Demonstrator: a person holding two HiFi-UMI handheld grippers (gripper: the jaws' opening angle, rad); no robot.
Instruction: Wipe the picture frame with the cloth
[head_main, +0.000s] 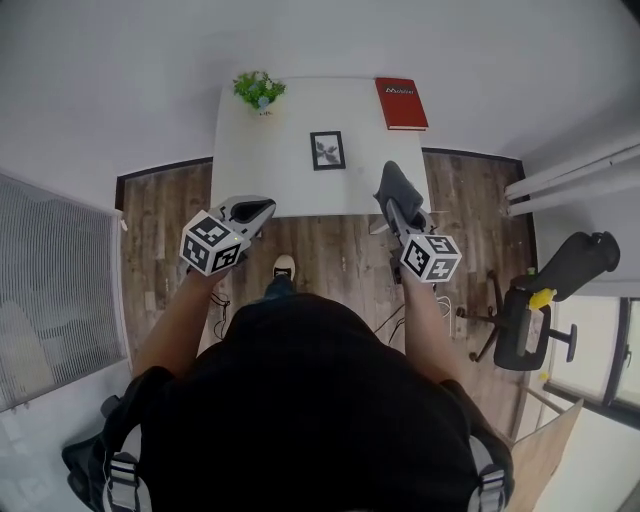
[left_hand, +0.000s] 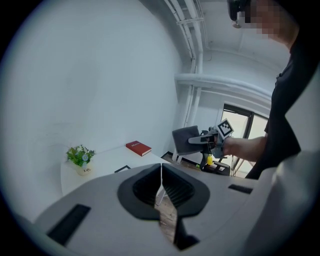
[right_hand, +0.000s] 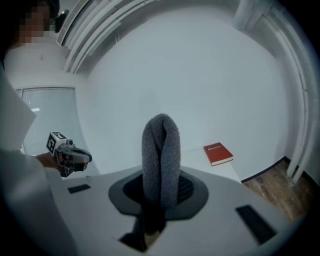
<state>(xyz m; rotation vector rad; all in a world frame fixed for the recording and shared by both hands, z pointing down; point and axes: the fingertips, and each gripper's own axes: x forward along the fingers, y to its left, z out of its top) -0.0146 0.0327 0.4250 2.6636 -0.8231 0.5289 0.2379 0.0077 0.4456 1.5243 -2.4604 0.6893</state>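
A small black picture frame (head_main: 327, 150) lies flat in the middle of the white table (head_main: 260, 170); its corner also shows in the left gripper view (left_hand: 122, 169). My right gripper (head_main: 396, 208) is shut on a folded grey cloth (head_main: 399, 184), held over the table's front right edge. In the right gripper view the cloth (right_hand: 160, 155) stands up from between the jaws. My left gripper (head_main: 256, 211) is shut with nothing in it, at the table's front left edge; its jaws (left_hand: 161, 184) meet in a thin line.
A potted plant (head_main: 259, 90) stands at the table's back left and a red book (head_main: 401, 103) lies at the back right. A black office chair (head_main: 545, 300) stands on the wood floor to the right. The person's shoe (head_main: 284, 267) is below the table's front edge.
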